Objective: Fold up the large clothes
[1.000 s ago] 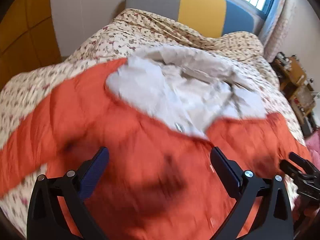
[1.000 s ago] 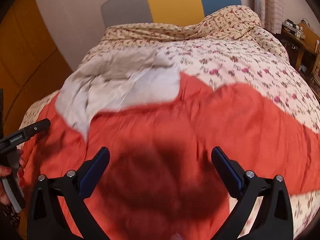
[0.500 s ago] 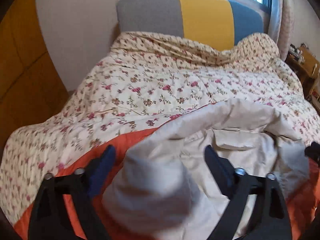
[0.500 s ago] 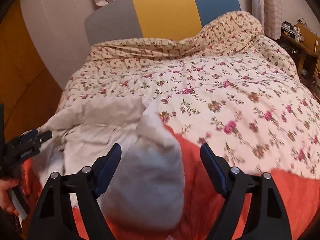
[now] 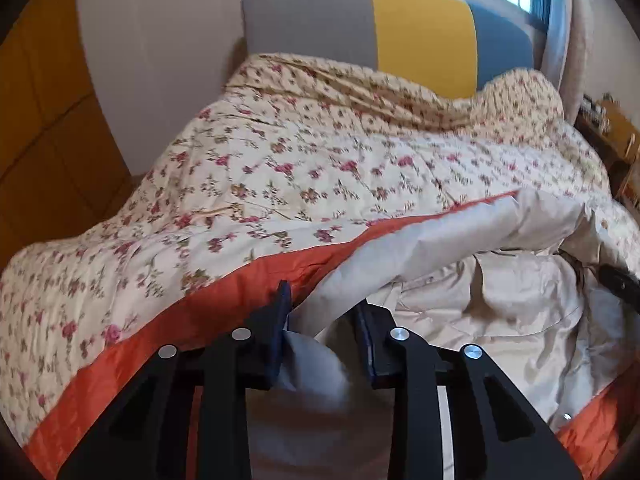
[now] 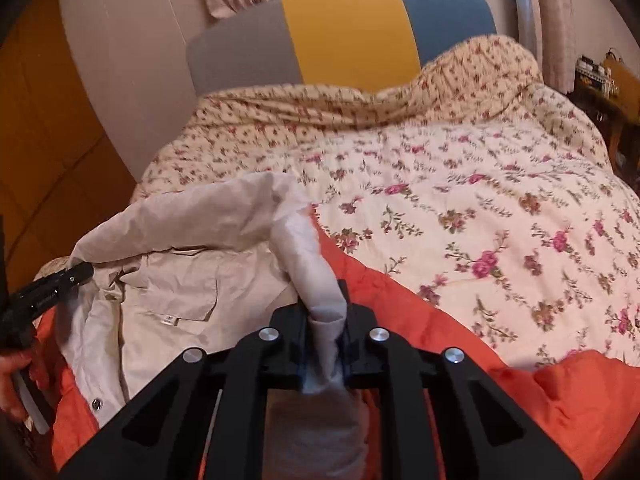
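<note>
Now both grippers have bitten: a second ago they hung wide apart over the flat orange back of the jacket, and they have since moved to its far end and closed on the pale hood. Left gripper [image 5: 322,328] jaws are closing with a thick roll of the grey-white hood edge [image 5: 420,240] between them; the fabric fills the gap and looks pinched. Right gripper [image 6: 326,320] jaws are closing too, squeezed tight on a narrow twist of the same edge at its other corner. Outward from there, the hood [image 6: 192,216] stands bunched up between the two grips, lining and a pocket flap showing, with the jacket [image 5: 248,288] spread orange-side-up under it on the near part of the flowered quilt [image 6: 460,200]. In the right view the left gripper sits low at the left with the person's hand [image 6: 16,364] on its handle. Beyond, the far half of the quilt runs to the grey, yellow and blue headboard [image 5: 420,32]. Judgement: grasp step is about done, so the next move is probably carrying the hood toward the near side over the body. Risk: the left grip holds a fat roll and may slip.
</note>
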A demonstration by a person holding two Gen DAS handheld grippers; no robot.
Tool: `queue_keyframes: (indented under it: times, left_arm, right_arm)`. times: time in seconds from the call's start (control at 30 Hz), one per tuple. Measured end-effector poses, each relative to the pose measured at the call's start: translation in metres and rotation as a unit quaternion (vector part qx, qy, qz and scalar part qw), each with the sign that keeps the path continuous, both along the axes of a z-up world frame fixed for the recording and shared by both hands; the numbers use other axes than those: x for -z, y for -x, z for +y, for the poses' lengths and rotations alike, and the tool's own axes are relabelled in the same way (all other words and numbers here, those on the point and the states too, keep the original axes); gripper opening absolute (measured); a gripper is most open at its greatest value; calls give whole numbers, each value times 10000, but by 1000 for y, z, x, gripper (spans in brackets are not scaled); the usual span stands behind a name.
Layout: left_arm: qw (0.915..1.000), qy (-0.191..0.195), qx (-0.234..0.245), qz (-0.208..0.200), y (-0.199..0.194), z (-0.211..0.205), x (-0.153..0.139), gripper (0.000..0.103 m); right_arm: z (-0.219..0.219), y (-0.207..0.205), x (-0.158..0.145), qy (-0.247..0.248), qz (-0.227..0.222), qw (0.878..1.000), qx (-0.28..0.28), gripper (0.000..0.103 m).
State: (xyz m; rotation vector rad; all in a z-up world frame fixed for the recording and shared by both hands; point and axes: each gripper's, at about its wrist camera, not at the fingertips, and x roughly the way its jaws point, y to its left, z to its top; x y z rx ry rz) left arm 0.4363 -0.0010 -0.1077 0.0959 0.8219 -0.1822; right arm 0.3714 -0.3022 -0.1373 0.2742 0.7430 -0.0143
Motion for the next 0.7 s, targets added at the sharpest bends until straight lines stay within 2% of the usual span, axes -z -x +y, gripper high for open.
queue_keyframes:
  times: [0.07, 0.17, 0.3, 0.47, 0.57, 0.7]
  left_arm:
    - [9994, 275, -187, -38, 8, 14, -1, 29]
    - [9974, 580, -396, 165, 12, 31, 10, 29]
    - [9883, 1257, -698, 517, 11, 55, 32, 29]
    - [9903, 1191, -618, 366, 14, 52, 42, 33]
    - [9886, 1338, -631, 292, 19, 57, 46, 35]
    - [9856, 1559, -598, 273, 20, 63, 50, 35]
  right_arm:
    - [-2, 8, 5, 120, 75, 9999, 34, 11]
    - [-9, 10, 22, 149, 372, 9991, 148, 11]
    - [-17, 6, 43, 84, 527, 9985, 146, 10]
    - [-12, 14, 41, 281, 521, 9982, -15, 16]
    - [-14, 36, 25, 165, 345, 9992, -152, 25]
    - [-18, 55, -18, -211, -440, 9987, -150, 28]
